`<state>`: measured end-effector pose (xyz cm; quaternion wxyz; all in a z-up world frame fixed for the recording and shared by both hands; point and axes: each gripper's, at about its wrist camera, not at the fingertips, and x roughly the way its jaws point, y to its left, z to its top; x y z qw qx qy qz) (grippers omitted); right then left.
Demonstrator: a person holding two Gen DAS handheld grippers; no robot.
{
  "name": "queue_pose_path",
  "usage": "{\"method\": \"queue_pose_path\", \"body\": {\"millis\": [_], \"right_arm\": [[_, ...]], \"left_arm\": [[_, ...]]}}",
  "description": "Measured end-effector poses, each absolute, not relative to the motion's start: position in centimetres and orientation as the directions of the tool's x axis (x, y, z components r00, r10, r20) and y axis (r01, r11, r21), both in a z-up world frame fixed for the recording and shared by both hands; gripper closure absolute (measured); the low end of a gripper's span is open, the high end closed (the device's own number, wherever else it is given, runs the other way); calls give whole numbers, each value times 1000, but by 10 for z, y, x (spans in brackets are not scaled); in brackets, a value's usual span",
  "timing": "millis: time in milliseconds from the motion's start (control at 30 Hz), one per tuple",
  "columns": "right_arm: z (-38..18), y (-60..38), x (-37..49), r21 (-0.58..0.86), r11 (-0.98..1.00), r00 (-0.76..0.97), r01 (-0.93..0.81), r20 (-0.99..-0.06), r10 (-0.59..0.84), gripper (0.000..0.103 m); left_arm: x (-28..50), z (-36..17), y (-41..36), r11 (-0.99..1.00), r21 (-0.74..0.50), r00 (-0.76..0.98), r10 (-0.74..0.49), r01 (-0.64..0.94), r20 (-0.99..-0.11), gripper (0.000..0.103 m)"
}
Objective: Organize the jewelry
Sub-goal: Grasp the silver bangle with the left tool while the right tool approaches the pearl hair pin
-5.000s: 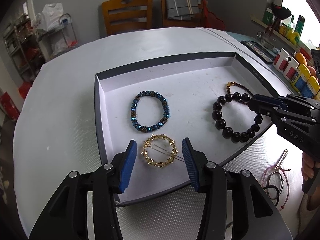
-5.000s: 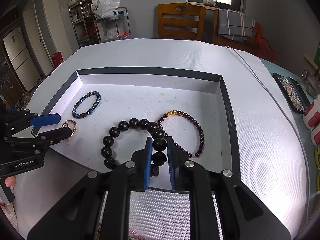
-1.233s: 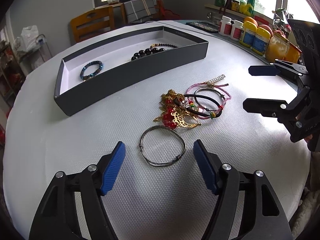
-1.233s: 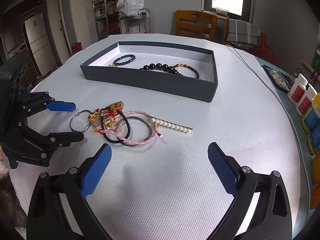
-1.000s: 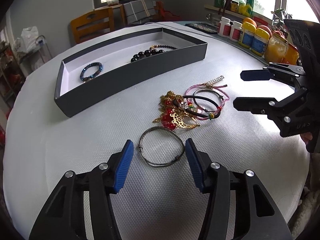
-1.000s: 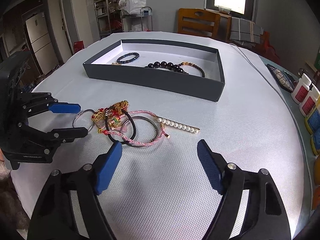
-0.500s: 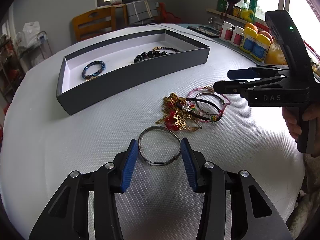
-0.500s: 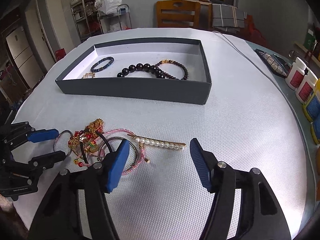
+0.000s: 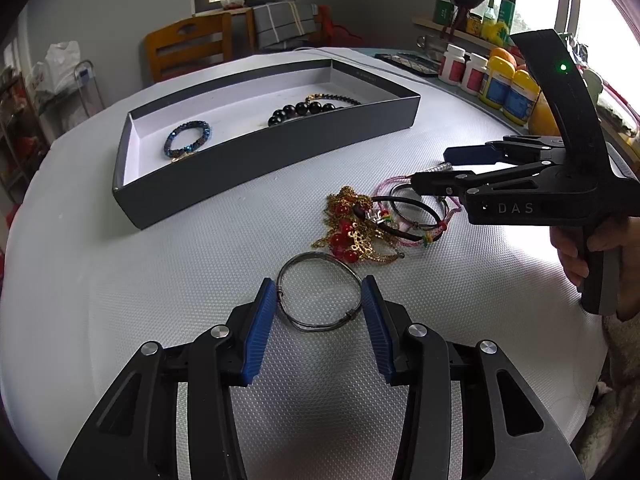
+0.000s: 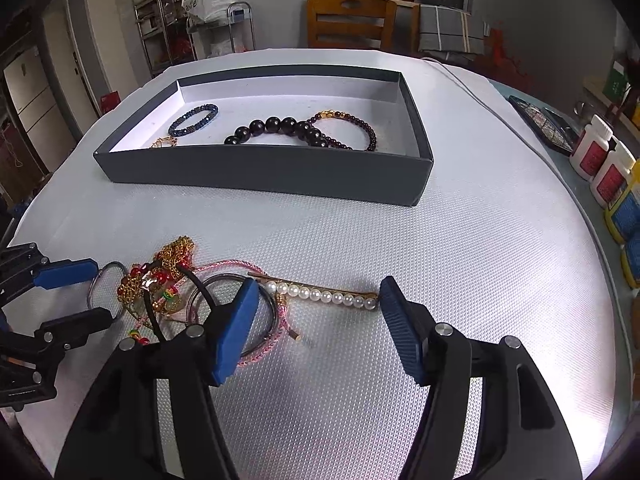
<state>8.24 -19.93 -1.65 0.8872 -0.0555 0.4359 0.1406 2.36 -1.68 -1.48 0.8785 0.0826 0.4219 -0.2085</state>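
Observation:
A silver wire bangle lies flat on the white table mat, and my left gripper is shut on it, one blue pad touching each side. Just beyond it is a tangle: a gold chain with red beads, a black cord and a pink cord bracelet. My right gripper stands open low over a pearl hair clip, which lies lengthwise between its pads. From the left wrist, the right gripper reaches in from the right. The dark tray holds a blue bead bracelet, a black bead bracelet, a garnet one and a gold one.
Bottles and jars line the table's right edge, beside a flat patterned case. A thin cable runs past the tray's right side. A person's hand holds the right gripper's handle. A wooden chair stands behind the table.
The left jaws have narrowed until their pads meet the silver bangle. The right gripper has swung in toward the tangle and down over the pearl clip, its jaws narrower than before.

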Motion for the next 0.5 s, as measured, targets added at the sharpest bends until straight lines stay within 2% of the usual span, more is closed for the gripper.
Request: {"method": "queue_pose_path", "body": {"millis": [367, 400, 433, 500], "right_arm": [[-4, -212, 74, 59, 958, 602, -279, -767, 222, 41], [-4, -213, 74, 58, 958, 603, -280, -766, 222, 41], [-4, -213, 73, 58, 958, 602, -281, -766, 223, 41], [-4, -213, 73, 58, 957, 600, -284, -768, 225, 41]], "left_arm": [[23, -14, -16, 900, -32, 559, -297, 435, -774, 58], [24, -14, -16, 901, -34, 560, -298, 432, -773, 63], [24, -14, -14, 904, -38, 559, -296, 426, -775, 80], [25, -14, -12, 905, -50, 557, -303, 422, -774, 80]]}}
